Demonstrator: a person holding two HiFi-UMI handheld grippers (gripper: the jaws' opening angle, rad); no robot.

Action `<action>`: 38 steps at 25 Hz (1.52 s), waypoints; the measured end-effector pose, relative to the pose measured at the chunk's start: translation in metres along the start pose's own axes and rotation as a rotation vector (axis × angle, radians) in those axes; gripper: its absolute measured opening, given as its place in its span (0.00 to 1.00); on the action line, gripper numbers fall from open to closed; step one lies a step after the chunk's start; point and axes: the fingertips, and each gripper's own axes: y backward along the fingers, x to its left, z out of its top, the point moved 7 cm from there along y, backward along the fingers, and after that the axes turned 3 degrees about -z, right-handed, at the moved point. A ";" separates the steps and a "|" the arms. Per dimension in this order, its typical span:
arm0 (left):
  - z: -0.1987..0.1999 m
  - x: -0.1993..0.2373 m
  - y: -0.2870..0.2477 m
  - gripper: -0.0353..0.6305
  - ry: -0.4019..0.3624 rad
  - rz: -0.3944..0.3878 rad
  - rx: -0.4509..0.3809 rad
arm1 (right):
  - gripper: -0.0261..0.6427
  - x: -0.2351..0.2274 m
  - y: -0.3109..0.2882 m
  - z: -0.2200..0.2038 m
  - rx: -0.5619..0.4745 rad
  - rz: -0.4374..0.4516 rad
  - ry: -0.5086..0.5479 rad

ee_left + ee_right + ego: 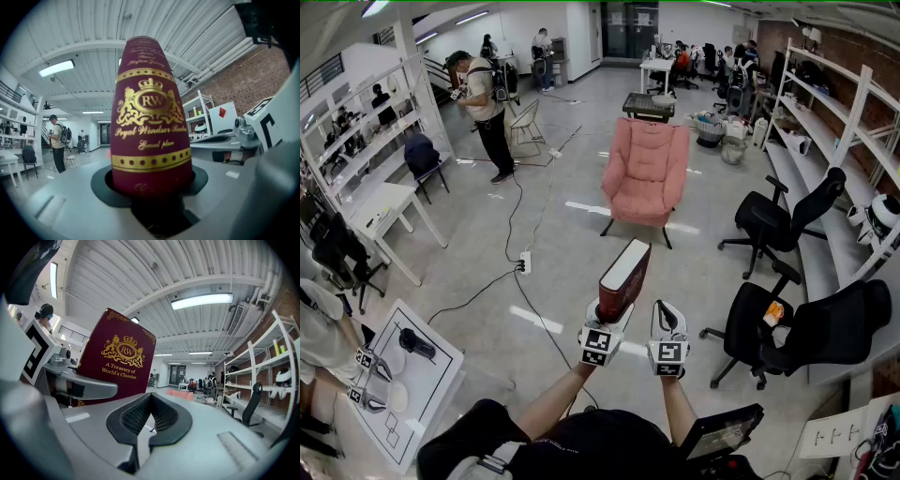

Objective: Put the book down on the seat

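Note:
A dark red hardback book [623, 278] with gold lettering stands upright in my left gripper [607, 311], whose jaws are shut on its lower end. In the left gripper view the book's spine [152, 122] rises straight out of the left gripper [152, 187]. My right gripper [668, 321] hovers just right of the book, shut with nothing between its pads. The right gripper view shows the book's cover [117, 362] to the left of the right gripper [149, 420]. A pink armchair [645, 173] stands on the floor well ahead, its seat bare and facing me.
Two black office chairs [778, 220] [811, 328] stand at the right in front of white shelving [839, 141]. A power strip with cables [524, 262] lies on the floor at the left. A white table [384, 211] and a standing person [483, 103] are further left.

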 end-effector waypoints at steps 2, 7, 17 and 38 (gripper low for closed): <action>-0.002 -0.002 0.000 0.40 0.003 -0.001 0.007 | 0.05 -0.005 0.002 -0.006 0.004 -0.020 0.017; -0.003 -0.008 -0.009 0.40 0.007 0.010 0.015 | 0.06 -0.019 0.001 -0.006 -0.020 -0.019 0.009; -0.006 -0.024 -0.036 0.40 -0.008 0.063 0.036 | 0.08 -0.052 -0.006 -0.012 -0.043 -0.009 0.076; -0.023 0.111 -0.033 0.40 0.033 -0.103 -0.028 | 0.08 0.052 -0.104 -0.010 0.057 0.054 0.123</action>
